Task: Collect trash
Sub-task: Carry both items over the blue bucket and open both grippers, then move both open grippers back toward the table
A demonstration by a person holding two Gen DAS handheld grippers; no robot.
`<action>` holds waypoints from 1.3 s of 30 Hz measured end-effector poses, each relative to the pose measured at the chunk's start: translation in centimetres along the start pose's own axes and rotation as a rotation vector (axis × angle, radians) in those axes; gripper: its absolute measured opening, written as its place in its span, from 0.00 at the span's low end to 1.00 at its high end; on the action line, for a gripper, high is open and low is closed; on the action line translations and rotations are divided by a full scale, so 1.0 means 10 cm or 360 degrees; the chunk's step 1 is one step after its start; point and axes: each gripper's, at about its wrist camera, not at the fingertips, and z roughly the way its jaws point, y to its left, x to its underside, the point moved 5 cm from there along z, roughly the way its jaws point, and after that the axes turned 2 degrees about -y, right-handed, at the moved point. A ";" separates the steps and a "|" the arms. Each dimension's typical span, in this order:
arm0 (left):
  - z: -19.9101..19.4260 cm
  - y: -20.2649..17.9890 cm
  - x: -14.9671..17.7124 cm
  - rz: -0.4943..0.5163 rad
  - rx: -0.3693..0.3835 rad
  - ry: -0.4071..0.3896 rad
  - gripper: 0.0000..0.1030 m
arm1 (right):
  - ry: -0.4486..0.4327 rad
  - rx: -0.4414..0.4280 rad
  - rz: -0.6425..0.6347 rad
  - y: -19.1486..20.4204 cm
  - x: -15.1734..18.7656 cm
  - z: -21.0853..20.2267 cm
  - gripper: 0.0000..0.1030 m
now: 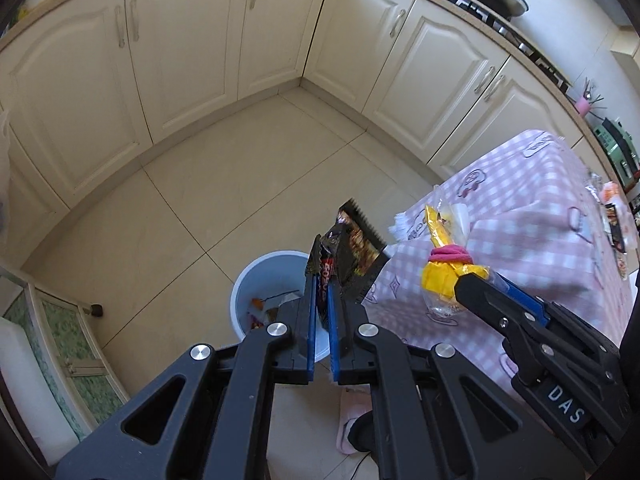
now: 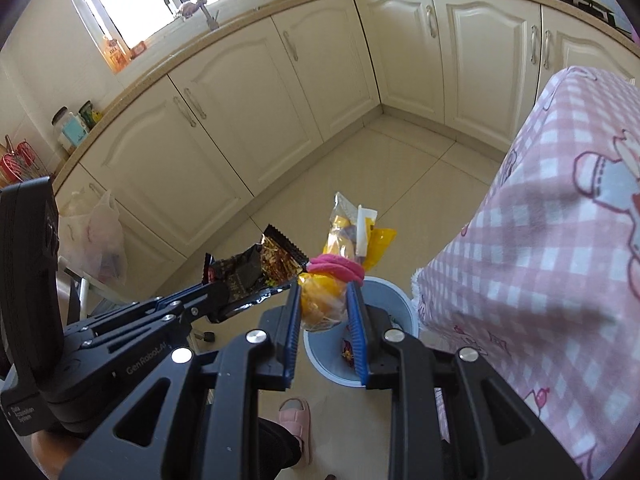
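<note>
Above the round pale-blue bin (image 1: 276,280), my left gripper (image 1: 323,312) pinches a crinkled dark foil wrapper (image 1: 352,252); my right gripper (image 2: 324,304) clamps a glossy yellow plastic bag (image 2: 320,300) banded in pink.

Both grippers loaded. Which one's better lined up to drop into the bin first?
Right, probably. The right gripper holds its yellow plastic bag tied with a pink band directly above the pale blue round bin; the left gripper's dark foil snack wrapper hangs over the rim.
</note>
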 end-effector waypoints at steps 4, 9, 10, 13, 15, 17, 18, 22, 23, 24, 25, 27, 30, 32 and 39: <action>0.07 -0.03 -0.09 -0.0007 0.0039 -0.0014 0.13 | 0.0025 0.0007 0.0018 -0.08 -0.02 0.12 0.21; 0.10 -0.05 -0.16 0.0008 0.0051 -0.0040 0.41 | 0.0044 0.0010 0.0019 -0.09 -0.04 0.22 0.22; 0.11 -0.05 -0.16 0.0007 0.0056 -0.0041 0.42 | 0.0049 0.0010 0.0019 -0.09 -0.04 0.24 0.22; 0.12 -0.03 -0.15 0.0008 0.0055 -0.0034 0.45 | 0.0066 0.0006 0.0017 -0.09 -0.03 0.28 0.22; 0.12 -0.01 -0.14 0.0003 0.0055 -0.0028 0.46 | 0.0073 0.0003 0.0014 -0.07 -0.03 0.32 0.22; 0.12 0.02 -0.13 -0.0008 0.0048 -0.0027 0.46 | 0.0080 -0.0001 0.0010 -0.04 -0.03 0.34 0.22; 0.11 0.04 -0.14 -0.0015 0.0046 -0.0028 0.46 | 0.0080 -0.0001 0.0008 -0.03 -0.03 0.35 0.22; 0.06 0.12 -0.15 -0.0041 0.0037 -0.0047 0.47 | 0.0078 -0.0009 -0.0002 0.01 -0.05 0.37 0.22; 0.05 0.13 -0.16 -0.0043 0.0033 -0.0051 0.47 | 0.0076 -0.0012 -0.0005 0.03 -0.07 0.38 0.22; 0.04 0.14 -0.17 -0.0046 0.0031 -0.0056 0.47 | 0.0073 -0.0016 -0.0008 0.03 -0.07 0.38 0.22; 0.02 0.15 -0.18 -0.0048 0.0031 -0.0061 0.47 | 0.0071 -0.0020 -0.0011 0.05 -0.09 0.38 0.22; -0.02 0.18 -0.21 -0.0059 0.0022 -0.0081 0.48 | 0.0066 -0.0032 -0.0022 0.09 -0.12 0.39 0.22; -0.10 0.21 -0.25 -0.0078 0.0034 -0.0117 0.50 | 0.0046 -0.0045 -0.0044 0.16 -0.20 0.40 0.25; -0.15 0.22 -0.28 -0.0087 0.0046 -0.0141 0.51 | 0.0032 -0.0040 -0.0070 0.21 -0.25 0.39 0.27; -0.34 0.16 -0.31 -0.0073 0.0063 -0.0201 0.53 | -0.0051 0.0008 -0.0135 0.23 -0.36 0.19 0.34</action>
